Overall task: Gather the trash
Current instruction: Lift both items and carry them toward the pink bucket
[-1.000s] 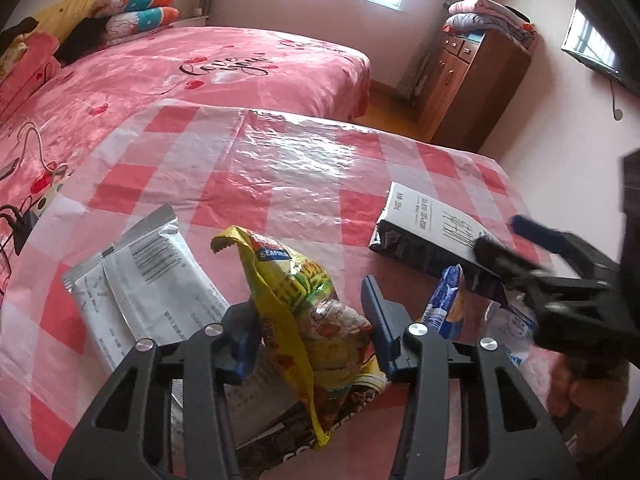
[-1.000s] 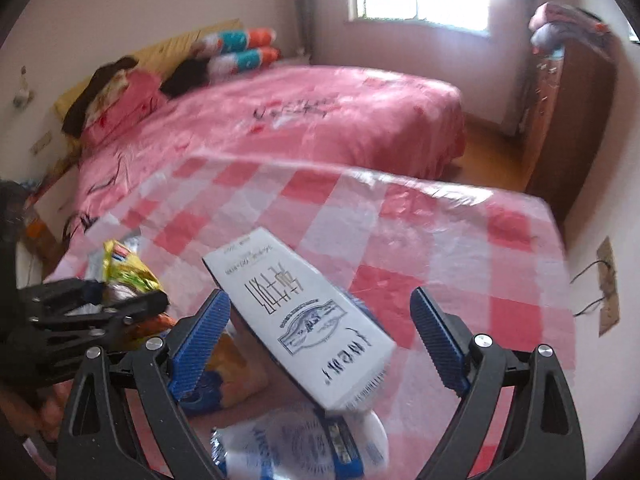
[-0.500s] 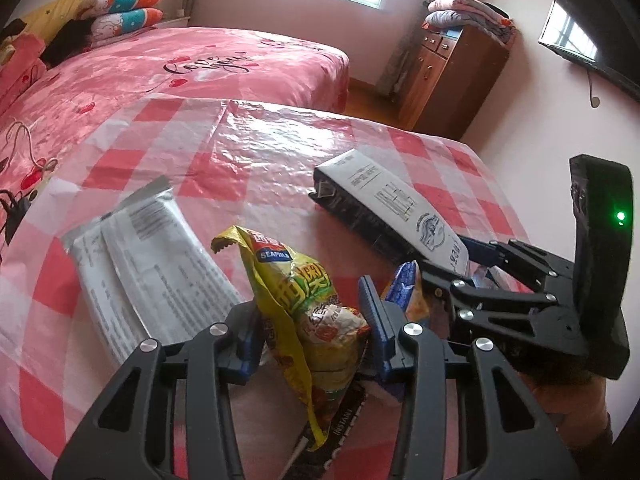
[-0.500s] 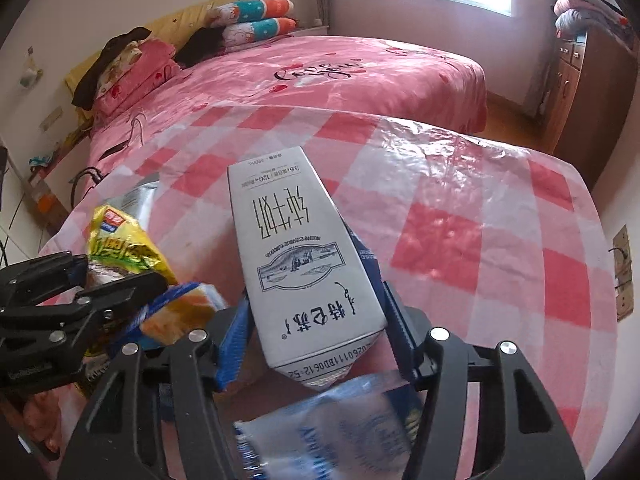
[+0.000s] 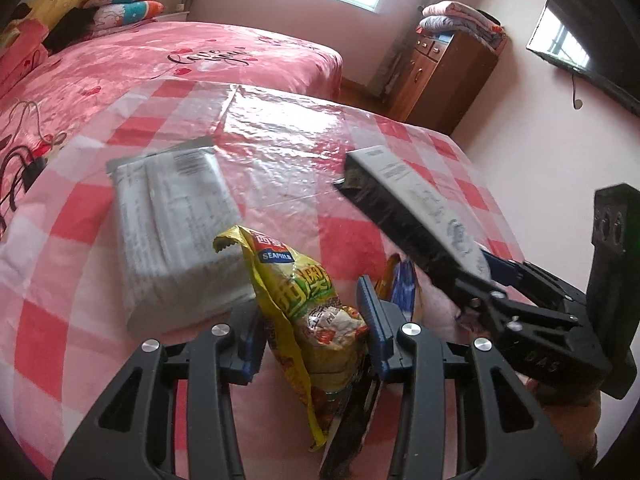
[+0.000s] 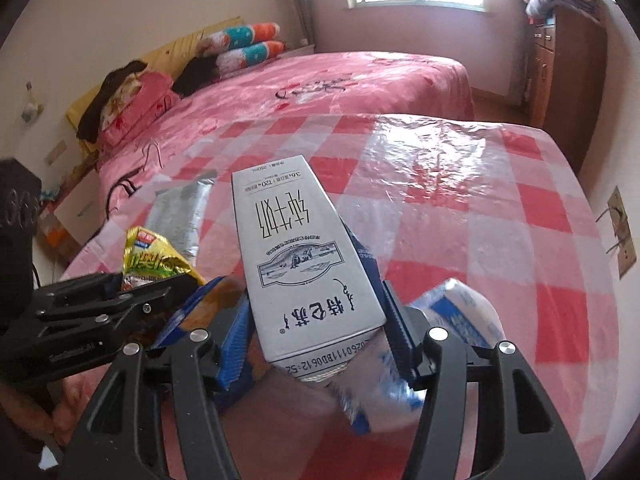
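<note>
Left gripper point(image 5: 316, 328) is clamped on a yellow snack bag point(image 5: 308, 304); both blue pads press the bag's sides, and the bag's torn top stands up above the jaws. Right gripper point(image 6: 320, 328) is clamped on a white milk carton point(image 6: 300, 256), gripped near its base, with its far end raised clear of the red-and-white checked tablecloth point(image 6: 460, 184). In the left wrist view the same carton juts up and away from the right gripper, dark side face showing. A silver-grey foil packet point(image 5: 176, 216) lies flat on the cloth, just beyond the left gripper, untouched. A blue-and-orange wrapper point(image 5: 400, 284) is seen between the two grippers; contact cannot be told. A white-and-blue plastic bag point(image 6: 452, 320) lies under the right gripper's right finger. A pink bed point(image 5: 160, 64) stands behind the table, a wooden cabinet point(image 5: 444, 76) at the far right
</note>
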Tool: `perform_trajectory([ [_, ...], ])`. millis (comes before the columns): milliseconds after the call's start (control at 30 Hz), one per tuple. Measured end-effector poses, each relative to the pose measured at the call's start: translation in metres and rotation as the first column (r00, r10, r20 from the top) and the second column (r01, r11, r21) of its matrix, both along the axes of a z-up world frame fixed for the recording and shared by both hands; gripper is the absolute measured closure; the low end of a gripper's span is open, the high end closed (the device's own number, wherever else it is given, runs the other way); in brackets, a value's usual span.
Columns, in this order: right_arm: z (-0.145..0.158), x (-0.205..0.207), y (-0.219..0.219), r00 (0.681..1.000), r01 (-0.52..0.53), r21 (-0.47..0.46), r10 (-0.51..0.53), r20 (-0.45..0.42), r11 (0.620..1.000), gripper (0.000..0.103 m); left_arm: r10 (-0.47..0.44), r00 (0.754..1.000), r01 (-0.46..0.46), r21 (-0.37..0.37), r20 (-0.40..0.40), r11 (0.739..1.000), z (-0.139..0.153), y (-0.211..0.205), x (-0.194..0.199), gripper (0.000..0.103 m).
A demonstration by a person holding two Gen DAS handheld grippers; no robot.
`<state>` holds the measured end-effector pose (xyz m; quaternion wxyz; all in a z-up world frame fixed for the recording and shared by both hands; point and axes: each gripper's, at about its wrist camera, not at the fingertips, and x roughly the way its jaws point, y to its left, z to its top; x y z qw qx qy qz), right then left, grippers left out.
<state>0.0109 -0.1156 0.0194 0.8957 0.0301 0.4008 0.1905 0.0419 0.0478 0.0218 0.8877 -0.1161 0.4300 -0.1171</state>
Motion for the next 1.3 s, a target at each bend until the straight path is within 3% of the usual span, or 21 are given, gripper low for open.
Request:
perform_trajectory([
  [467, 0.018, -0.057, 0.003, 0.999, 0.046, 0.083, -0.048, 0.019, 0.995, 0.043, 0.011, 1.0, -0.011, -0.037, 0.022, 0.999, 0.01, 0.031, -0.055, 0.06],
  [800, 0.024, -0.096, 0.031, 1.0, -0.004, 0.103, 0.002, 0.022, 0.995, 0.043, 0.039, 0.999, -0.038, -0.049, 0.023, 0.998, 0.011, 0.058, -0.089, 0.06],
  [1300, 0.019, -0.139, 0.076, 0.993, -0.1, 0.144, 0.106, -0.041, 0.985, 0.043, 0.098, 0.995, -0.096, -0.075, 0.032, 0.993, 0.011, 0.11, -0.138, 0.06],
])
